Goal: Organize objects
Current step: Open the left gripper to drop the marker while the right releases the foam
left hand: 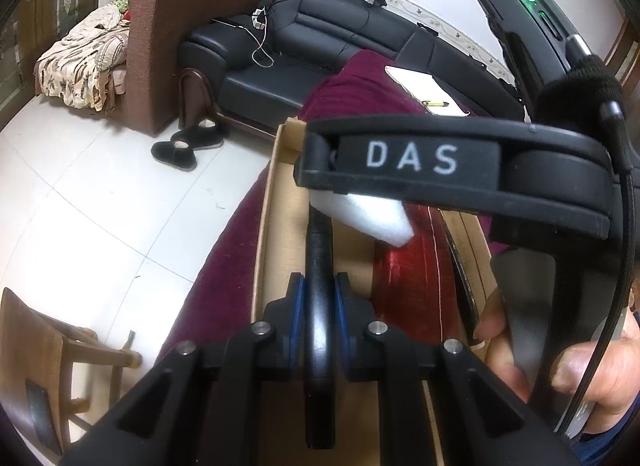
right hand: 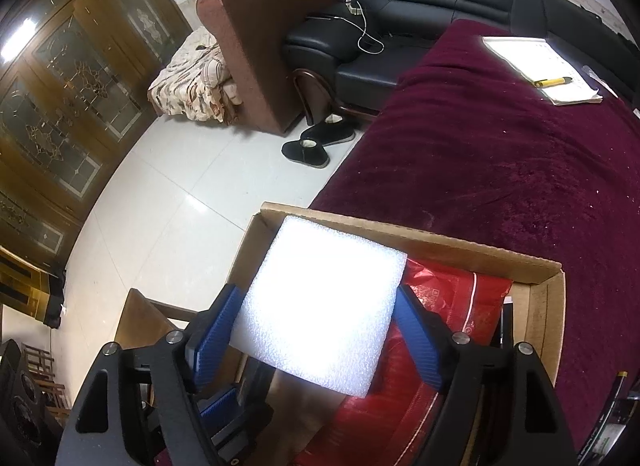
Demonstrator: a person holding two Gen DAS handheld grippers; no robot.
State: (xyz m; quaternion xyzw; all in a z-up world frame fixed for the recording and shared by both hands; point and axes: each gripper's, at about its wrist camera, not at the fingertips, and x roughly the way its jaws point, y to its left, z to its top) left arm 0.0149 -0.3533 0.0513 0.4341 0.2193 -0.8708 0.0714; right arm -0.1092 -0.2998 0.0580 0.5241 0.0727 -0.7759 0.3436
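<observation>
The left gripper [left hand: 320, 298] is clamping a slim black rod-like handle [left hand: 319, 250], its blue pads pressing on both sides — jaws nearly closed, with the rod running forward into the cardboard box [right hand: 400, 227]. What the rod belongs to cannot be told.

The right gripper [right hand: 316, 330] is standing wide, with the white foam block [right hand: 324, 306] sitting between its blue pads [right hand: 214, 322]. The far pad is appearing to touch the block's edge and the near one is lying against its side, but whether the pads are actually pressing cannot be settled from either view. The block is hanging tilted over the box, above the red plastic bag [right hand: 452, 306] already inside.

The box is resting near the edge of the maroon cloth [right hand: 500, 153], with tiled floor just beyond.

Risks, as judged from here:
- The foam is light and springy; a loose hold is likely to let it tip or slide off the slick bag.
- The two tools are working close together over one opening — a collision is possible.
- Downward pressure near the table edge could be shifting the box toward the floor.
</observation>
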